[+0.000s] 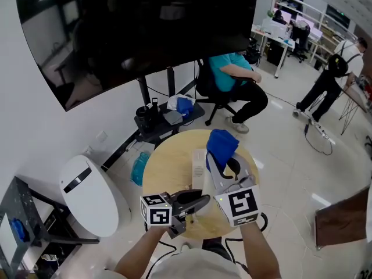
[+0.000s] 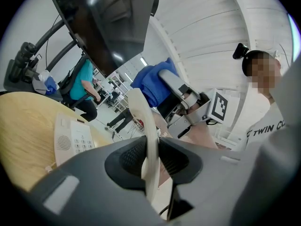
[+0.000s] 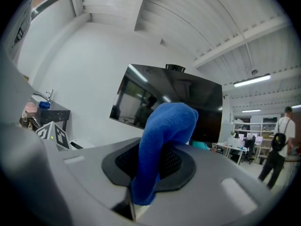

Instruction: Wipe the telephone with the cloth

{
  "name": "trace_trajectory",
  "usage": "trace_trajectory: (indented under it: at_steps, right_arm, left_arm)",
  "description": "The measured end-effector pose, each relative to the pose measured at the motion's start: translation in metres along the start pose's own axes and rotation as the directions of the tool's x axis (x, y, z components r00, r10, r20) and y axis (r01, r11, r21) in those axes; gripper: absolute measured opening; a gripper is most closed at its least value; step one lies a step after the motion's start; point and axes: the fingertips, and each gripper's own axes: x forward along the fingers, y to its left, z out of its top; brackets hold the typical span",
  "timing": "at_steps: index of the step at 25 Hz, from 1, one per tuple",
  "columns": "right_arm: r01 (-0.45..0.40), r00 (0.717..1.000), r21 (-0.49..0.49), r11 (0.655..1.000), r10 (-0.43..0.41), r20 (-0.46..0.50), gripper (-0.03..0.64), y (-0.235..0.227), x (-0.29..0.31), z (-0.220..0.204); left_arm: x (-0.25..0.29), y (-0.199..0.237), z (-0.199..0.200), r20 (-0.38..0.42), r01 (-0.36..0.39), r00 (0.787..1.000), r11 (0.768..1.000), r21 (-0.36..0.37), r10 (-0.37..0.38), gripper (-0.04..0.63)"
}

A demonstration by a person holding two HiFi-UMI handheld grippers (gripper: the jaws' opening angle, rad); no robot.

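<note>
A cream telephone (image 1: pixel 199 168) lies on the round wooden table (image 1: pixel 165 167); its keypad and speaker grille (image 2: pixel 70 142) face up in the left gripper view. My left gripper (image 1: pixel 199 202) (image 2: pixel 151 160) is shut on the cream handset (image 2: pixel 143 121), which stands up out of the jaws, lifted off the base. My right gripper (image 1: pixel 220 166) (image 3: pixel 149 167) is shut on a blue cloth (image 1: pixel 222 144) (image 3: pixel 167 126) that bunches above the jaws. The cloth (image 2: pixel 149 83) hangs just right of the handset, above the table's far side.
A large dark screen (image 1: pixel 139 28) on a black stand rises behind the table. A seated person in a teal shirt (image 1: pixel 232 68) is beyond it. A white rounded unit (image 1: pixel 90 196) stands on the floor at left, and a blue bag (image 1: pixel 139 167) lies by the table.
</note>
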Motion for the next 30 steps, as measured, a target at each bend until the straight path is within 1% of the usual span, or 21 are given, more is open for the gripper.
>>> trace_trajectory:
  at_steps: [4,8,21,26,30]
  right_arm:
    - [-0.001,1.000,0.009,1.000,0.001,-0.017,0.061,0.003,0.001,-0.009]
    - [-0.005,0.999,0.028,1.000,0.006,-0.040,0.061,0.007,-0.003,-0.020]
    - [-0.028,0.998,0.060,0.998,0.030,-0.047,0.061,0.026,-0.019,-0.030]
    - [-0.021,0.998,0.086,0.996,0.025,-0.054,0.061,0.026,-0.029,-0.036]
    - [-0.021,0.998,0.104,0.994,0.027,-0.055,0.061,0.029,-0.036,-0.039]
  left_arm:
    - [-0.004,-0.001,0.002,0.009,-0.004,1.000,1.000,0.004,0.004,0.080]
    - [-0.009,0.001,0.010,0.036,-0.013,0.999,1.000,0.001,0.013,0.080]
    - [-0.009,0.001,0.026,0.088,-0.025,0.996,1.000,-0.001,0.025,0.080]
    - [-0.007,0.003,0.033,0.124,-0.021,0.992,0.999,-0.026,0.024,0.080]
    - [-0.007,0.005,0.040,0.142,-0.035,0.989,0.999,-0.037,0.039,0.080]
